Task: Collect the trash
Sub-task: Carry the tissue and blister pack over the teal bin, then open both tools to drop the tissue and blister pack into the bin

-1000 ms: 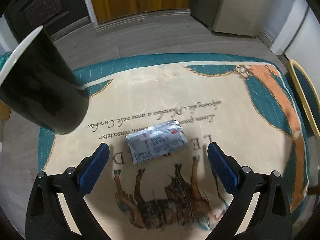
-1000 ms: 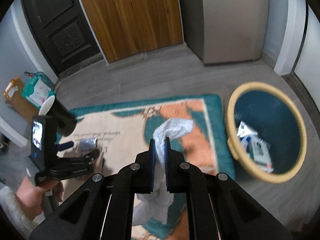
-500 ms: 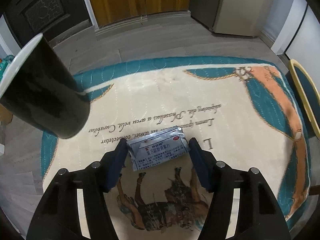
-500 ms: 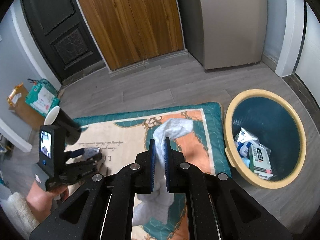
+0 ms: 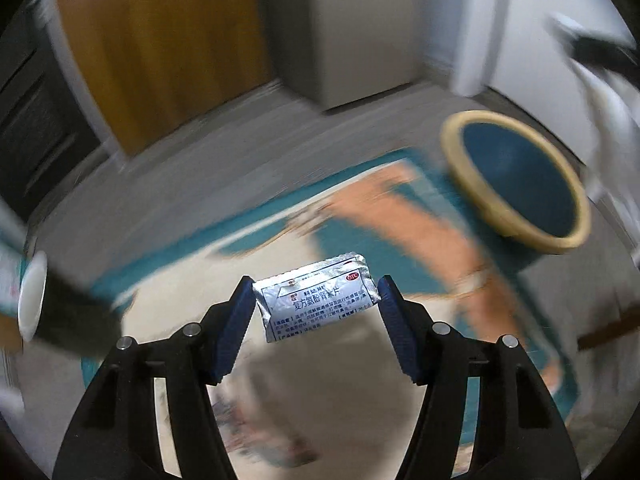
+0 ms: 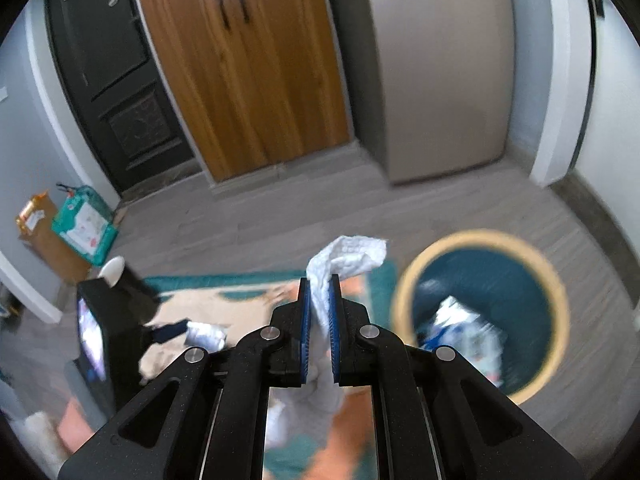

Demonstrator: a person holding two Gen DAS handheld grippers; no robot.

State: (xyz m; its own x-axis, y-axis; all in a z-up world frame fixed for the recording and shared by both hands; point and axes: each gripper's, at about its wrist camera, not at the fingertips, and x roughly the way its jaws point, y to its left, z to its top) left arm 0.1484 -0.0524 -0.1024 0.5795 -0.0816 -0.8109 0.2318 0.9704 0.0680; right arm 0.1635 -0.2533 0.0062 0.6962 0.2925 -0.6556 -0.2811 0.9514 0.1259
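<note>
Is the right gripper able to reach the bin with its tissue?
Probably yes. The right gripper, shut on the crumpled tissue, hangs just left of the open teal bin, with nothing between them.

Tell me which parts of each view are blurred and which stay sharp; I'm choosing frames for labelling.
Left wrist view: rug and bin streaked by motion blur; foil sachet and left gripper sharp, print readable. Right wrist view: doors sharp, white tissue and right gripper crisp, bin smeared.
</note>
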